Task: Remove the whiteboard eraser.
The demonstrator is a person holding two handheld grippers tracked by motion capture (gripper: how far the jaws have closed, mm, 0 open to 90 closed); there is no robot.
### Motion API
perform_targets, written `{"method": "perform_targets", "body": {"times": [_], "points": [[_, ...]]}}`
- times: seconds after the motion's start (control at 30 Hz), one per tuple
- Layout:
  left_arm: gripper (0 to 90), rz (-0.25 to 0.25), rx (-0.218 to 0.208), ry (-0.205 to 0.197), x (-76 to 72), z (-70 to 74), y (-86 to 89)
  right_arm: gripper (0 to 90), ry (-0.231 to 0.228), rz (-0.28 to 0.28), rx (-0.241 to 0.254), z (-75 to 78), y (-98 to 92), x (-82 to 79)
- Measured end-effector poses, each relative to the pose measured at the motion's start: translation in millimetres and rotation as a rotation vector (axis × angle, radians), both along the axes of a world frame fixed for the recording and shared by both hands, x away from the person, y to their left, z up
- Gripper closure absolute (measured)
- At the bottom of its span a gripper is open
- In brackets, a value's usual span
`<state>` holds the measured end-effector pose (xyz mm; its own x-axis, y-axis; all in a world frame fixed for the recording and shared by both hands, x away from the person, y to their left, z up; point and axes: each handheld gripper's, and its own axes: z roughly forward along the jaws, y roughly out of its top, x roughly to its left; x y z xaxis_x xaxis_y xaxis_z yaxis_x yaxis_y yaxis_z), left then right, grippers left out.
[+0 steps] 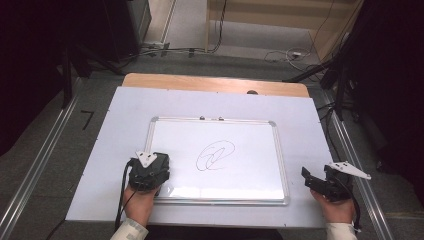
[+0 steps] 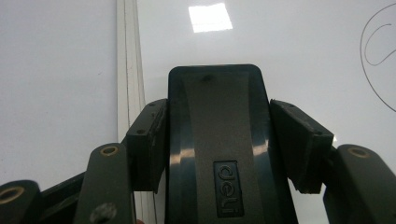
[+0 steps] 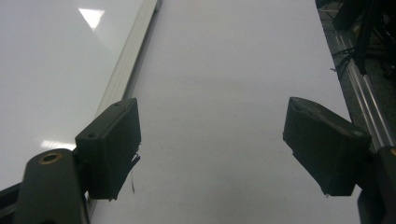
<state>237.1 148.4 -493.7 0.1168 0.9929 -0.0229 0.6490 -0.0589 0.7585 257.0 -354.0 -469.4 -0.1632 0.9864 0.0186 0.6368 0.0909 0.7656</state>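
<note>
Nearest to me in the left gripper view is one dark eraser [image 2: 217,140] with a "deli" label, clamped between the pads [image 2: 148,140] of my left gripper [image 2: 219,144]; I grip it by its long sides so the felt face, I judge, can sweep flat over the whiteboard [image 2: 289,42]. It sits on the board just inside the frame edge, with part of one pen scribble [image 2: 373,56] at far right.

From the right gripper view, my right gripper [image 3: 212,149] stands spread wide with nothing between its pads, hovering over the white table sheet [image 3: 224,70] beside the board's frame [image 3: 128,60], out of the way.

High view: two grippers, left [image 1: 155,177] at the board's near-left corner and right [image 1: 312,180] off the board's right edge; one whiteboard, one scribble [image 1: 215,156] mid-board, two small magnets [image 1: 211,118] on the top rail.
</note>
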Motion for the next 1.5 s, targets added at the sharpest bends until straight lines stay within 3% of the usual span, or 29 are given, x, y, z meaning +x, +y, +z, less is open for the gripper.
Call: {"method": "perform_targets", "body": {"times": [0.43, 0.6, 1.03, 1.13, 1.33, 1.5], "points": [[40.3, 0.031, 0.021, -0.011, 0.3, -3.5, -5.7, 18.1, 0.004, 0.004, -0.006, -0.3, 1.5, 0.6], [39.0, 0.038, 0.034, 0.004, 2.6, -7.0, -7.9, 18.1, 0.004, 0.003, -0.006, -0.5, 1.1, 0.7], [40.6, 0.031, 0.014, 0.015, 4.4, -5.0, -6.3, 18.1, 0.001, 0.005, -0.004, -0.1, 0.4, 0.5], [40.6, 0.028, 0.004, 0.005, 4.0, -3.9, -6.7, 18.1, 0.001, 0.006, -0.004, 0.0, 0.2, 0.4], [40.6, 0.016, -0.014, -0.051, 0.7, 7.0, -7.0, 18.1, 0.003, 0.006, -0.001, -0.2, 0.1, 0.7], [40.6, 0.008, -0.039, -0.052, 0.1, 9.0, -3.8, 18.2, 0.004, 0.006, 0.001, -0.8, 1.1, 3.4]]}}
